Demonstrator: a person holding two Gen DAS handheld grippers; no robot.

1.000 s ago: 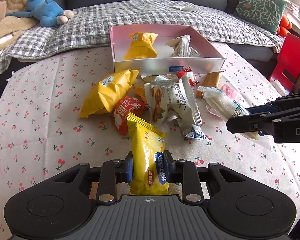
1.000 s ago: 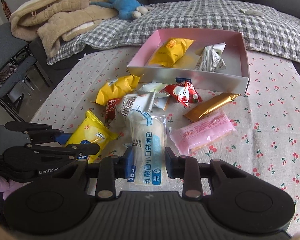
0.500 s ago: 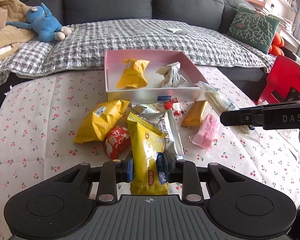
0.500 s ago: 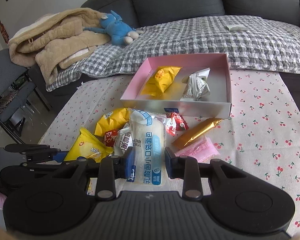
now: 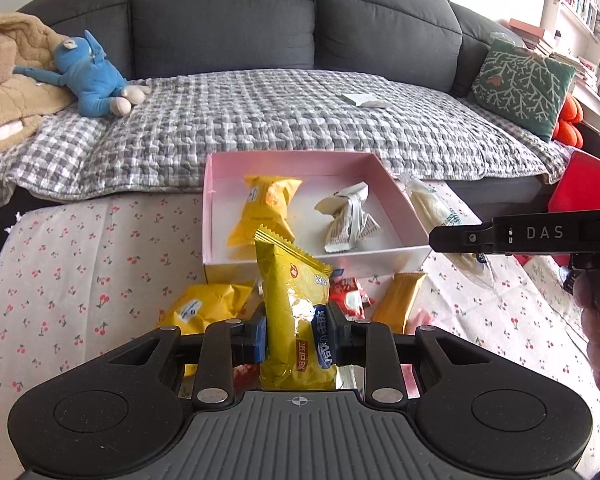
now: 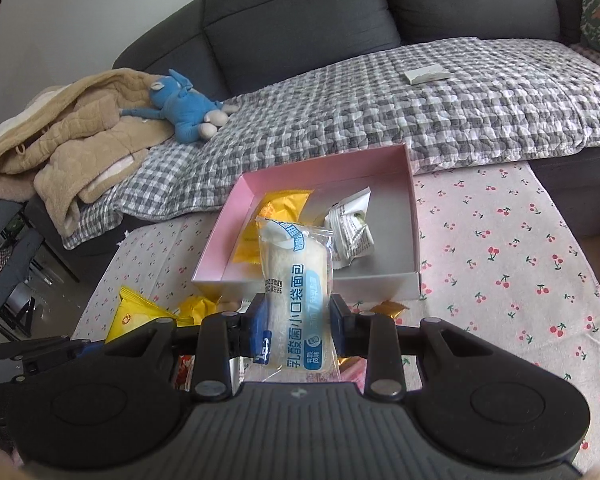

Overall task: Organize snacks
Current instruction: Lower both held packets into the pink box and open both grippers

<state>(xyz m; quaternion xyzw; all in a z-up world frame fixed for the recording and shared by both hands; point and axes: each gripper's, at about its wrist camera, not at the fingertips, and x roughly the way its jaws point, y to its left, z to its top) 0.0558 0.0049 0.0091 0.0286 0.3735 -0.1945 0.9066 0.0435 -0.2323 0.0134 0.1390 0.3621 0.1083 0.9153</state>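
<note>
- Left wrist view: the left gripper point(image 5: 296, 330) pinches a yellow snack packet point(image 5: 294, 304), held upright in front of the pink box point(image 5: 316, 258). Inside the box lie a yellow pack point(image 5: 266, 210) and a white wrapper point(image 5: 350, 220). Right of the box, the right gripper point(image 5: 466, 246) carries a clear-wrapped bread.
- Right wrist view: the right gripper point(image 6: 298, 326) clamps the bread packet point(image 6: 298, 284), upright before the box's near wall point(image 6: 380, 286).

A pink cardboard box point(image 5: 404, 216) is set on the cherry-print tablecloth point(image 5: 80, 264), before the grey sofa point(image 5: 228, 20). A yellow snack packet point(image 5: 266, 210) and a crumpled white wrapper point(image 5: 350, 220) are held within it; loose packets are heaped before it.
</note>
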